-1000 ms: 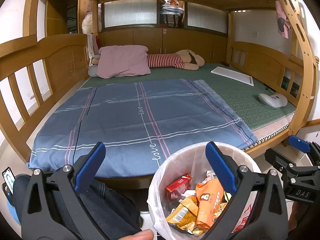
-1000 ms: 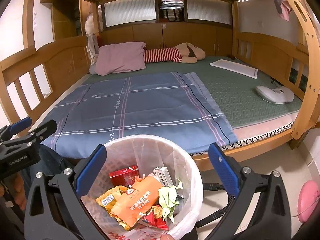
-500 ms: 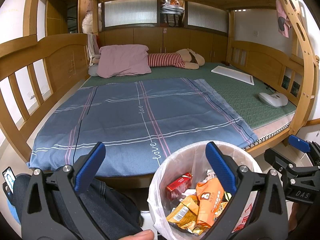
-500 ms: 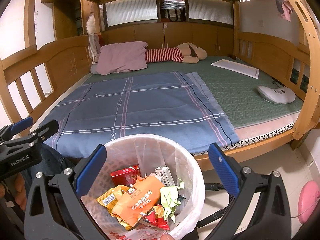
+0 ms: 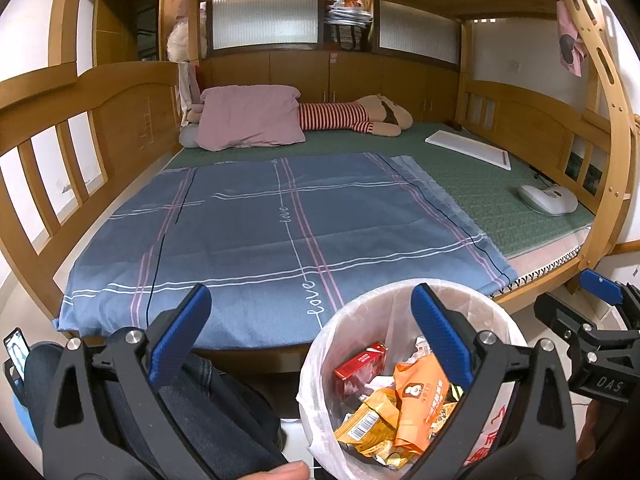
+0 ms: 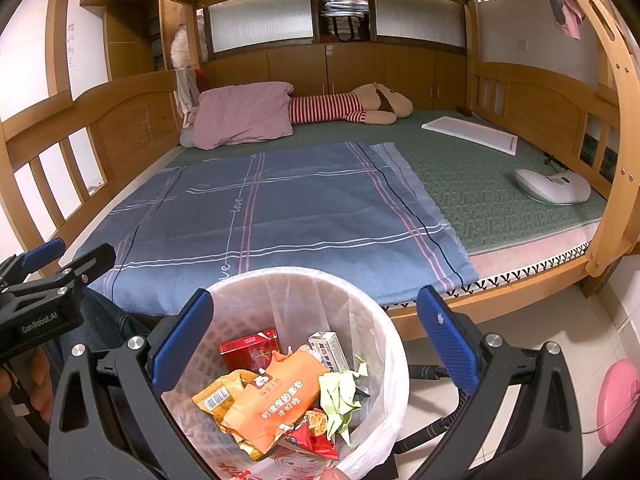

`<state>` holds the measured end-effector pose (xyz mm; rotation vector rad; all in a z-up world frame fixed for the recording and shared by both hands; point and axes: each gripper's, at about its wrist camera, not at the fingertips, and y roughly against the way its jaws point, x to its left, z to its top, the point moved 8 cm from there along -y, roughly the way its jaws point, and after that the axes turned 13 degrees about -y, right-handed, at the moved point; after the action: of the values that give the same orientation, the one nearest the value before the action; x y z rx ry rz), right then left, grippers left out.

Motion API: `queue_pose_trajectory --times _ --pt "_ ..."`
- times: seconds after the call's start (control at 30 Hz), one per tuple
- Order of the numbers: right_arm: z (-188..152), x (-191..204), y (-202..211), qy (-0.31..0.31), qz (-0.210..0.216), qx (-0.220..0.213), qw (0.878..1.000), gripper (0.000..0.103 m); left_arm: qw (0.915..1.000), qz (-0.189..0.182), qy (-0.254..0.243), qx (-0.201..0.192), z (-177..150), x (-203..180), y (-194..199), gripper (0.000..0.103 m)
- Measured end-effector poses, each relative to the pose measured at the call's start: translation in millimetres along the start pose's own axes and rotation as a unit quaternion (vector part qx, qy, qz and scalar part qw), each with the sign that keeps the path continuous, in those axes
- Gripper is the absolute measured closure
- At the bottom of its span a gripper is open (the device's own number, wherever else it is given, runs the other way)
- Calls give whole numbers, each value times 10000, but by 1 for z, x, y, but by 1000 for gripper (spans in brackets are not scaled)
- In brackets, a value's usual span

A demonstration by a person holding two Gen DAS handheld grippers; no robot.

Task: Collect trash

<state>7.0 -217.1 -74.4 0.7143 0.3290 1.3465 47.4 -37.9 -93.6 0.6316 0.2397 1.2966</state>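
The scene is the lower berth of a wooden bunk bed [image 6: 500, 92], enclosed by slatted side rails and a row of cabinet doors below frosted panels at the far end. The sleeping surface is a green textured mat [image 6: 480, 184]. A blue plaid sheet [image 6: 280, 216] covers the left and centre portion of the mat and hangs over the near edge. At the head end lie a pink pillow [image 6: 240, 118] and, beside it, a plush toy in a red-striped shirt [image 6: 352, 108]. A flat white board [image 6: 470, 134] rests on the mat towards the right rail, and a white rounded device [image 6: 552, 186] lies nearer the front right corner. The floor to the right is pale tile, with a pink round object [image 6: 618, 398] at the frame edge.

The trash bin [image 6: 384, 340], lined with a white plastic bag, stands on the floor just in front of the bed edge. It holds a red carton [image 6: 248, 350], an orange snack packet [image 6: 280, 396], a crumpled green paper [image 6: 340, 396] and other wrappers.

The right gripper [image 6: 310, 334] hangs directly above the bin, fingers spread wide, grasping nothing. The left gripper [image 5: 308, 328] hangs to the left of the bin, above a person's denim-clad leg [image 5: 208, 412], fingers likewise released and empty.
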Motion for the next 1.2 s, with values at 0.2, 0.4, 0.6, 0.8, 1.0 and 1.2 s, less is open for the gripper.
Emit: queue_pose_trajectory --times 0.2,0.4,0.6,0.8,1.0,1.2 --pt "-2 0 0 -7 -1 -1 10000 4 10000 -2 -2 1 -1 1 1 3" --pt "-1 0 0 -14 3 -15 10000 4 10000 -7 -5 0 0 1 0 3" --pt "-1 0 0 -21 6 -10 10000 4 10000 -18 -3 14 0 1 0 3" --pt "-1 -1 1 -50 -12 1 10000 4 10000 -43 25 37 1 2 -2 3" --pt "0 -3 0 -72 -18 14 10000 4 10000 -14 35 31 1 3 -2 3" --pt "0 -4 0 -86 -2 19 10000 4 9999 7 87 63 0 5 -4 3"
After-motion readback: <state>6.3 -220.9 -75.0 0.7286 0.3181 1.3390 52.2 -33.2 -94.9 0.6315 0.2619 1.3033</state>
